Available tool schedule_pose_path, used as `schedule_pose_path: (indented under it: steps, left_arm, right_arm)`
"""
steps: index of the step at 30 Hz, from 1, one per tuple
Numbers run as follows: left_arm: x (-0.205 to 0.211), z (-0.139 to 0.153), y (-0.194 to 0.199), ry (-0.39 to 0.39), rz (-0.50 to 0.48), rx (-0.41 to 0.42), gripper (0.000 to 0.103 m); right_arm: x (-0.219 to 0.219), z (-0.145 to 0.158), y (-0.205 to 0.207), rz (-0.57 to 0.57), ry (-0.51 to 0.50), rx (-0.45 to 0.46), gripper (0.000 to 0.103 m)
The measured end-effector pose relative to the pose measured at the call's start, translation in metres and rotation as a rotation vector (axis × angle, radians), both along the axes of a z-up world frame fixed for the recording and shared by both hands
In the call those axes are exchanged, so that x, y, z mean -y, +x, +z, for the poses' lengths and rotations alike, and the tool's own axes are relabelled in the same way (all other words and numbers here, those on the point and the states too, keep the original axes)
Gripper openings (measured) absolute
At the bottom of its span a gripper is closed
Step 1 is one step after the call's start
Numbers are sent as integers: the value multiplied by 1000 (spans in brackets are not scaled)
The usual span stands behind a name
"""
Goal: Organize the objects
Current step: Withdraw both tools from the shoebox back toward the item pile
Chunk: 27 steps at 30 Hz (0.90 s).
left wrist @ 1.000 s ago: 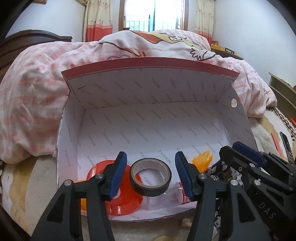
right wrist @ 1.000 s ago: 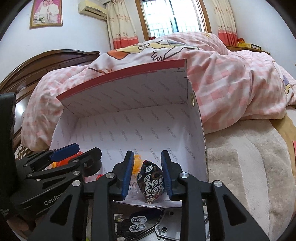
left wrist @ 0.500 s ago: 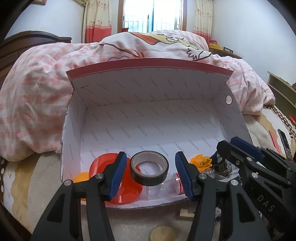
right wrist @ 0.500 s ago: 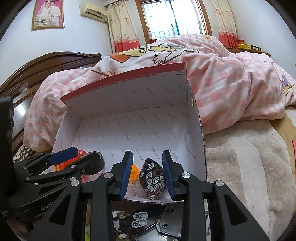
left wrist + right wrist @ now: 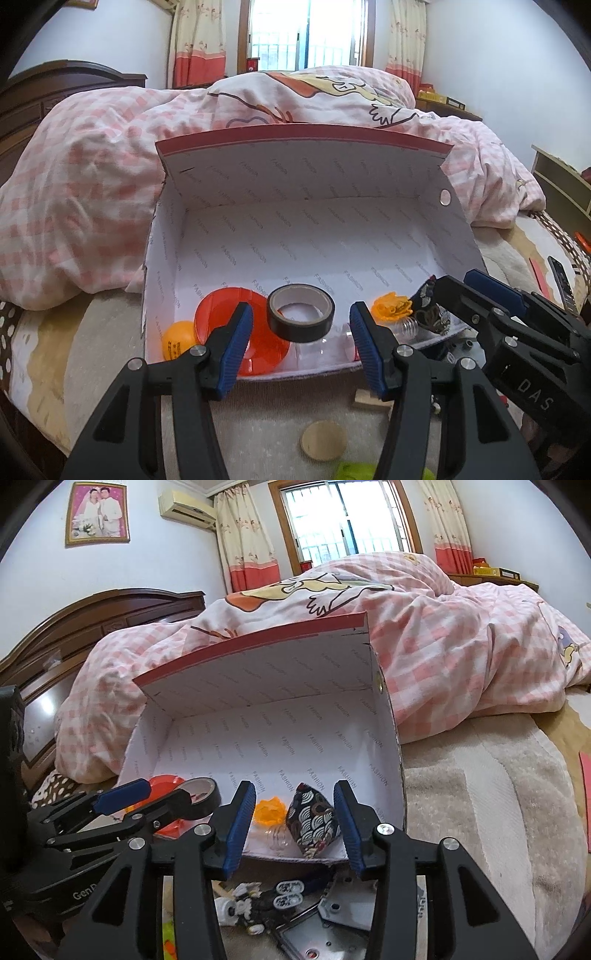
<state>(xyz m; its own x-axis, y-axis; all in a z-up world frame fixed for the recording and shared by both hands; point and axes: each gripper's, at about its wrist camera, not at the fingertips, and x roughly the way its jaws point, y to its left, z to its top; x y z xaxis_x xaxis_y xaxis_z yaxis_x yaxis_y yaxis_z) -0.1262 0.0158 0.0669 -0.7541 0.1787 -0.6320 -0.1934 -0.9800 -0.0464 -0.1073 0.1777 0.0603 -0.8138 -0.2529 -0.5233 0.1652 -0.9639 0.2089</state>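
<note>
A white cardboard box with a raised lid sits on the bed; it also shows in the right wrist view. Inside lie a black tape roll, a red dish, an orange ball, an orange flower-topped clear bottle and a patterned black pouch. My left gripper is open, its fingers either side of the tape roll but apart from it. My right gripper is open, with the pouch lying in the box between its fingers, untouched.
A pink checked duvet is piled behind and around the box. In front of the box lie a wooden disc, a wooden block, a green object, black-and-white trinkets and a metal plate. Beige blanket lies to the right.
Both grippers have pulled back from the box. The right gripper has opened and let go of the patterned pouch, which now rests in the box. The tape roll stays put.
</note>
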Motion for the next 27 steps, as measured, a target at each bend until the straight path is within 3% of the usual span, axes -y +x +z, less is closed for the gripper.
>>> schedule_pose_path:
  steps: [17, 27]
  left_arm:
    - [0, 7, 32, 7, -26, 6, 55]
    - [5, 0, 54, 14, -45, 45, 55]
  right_arm:
    - [1, 8, 30, 37, -14, 6, 45]
    - [-12, 0, 62, 43, 40, 35, 45]
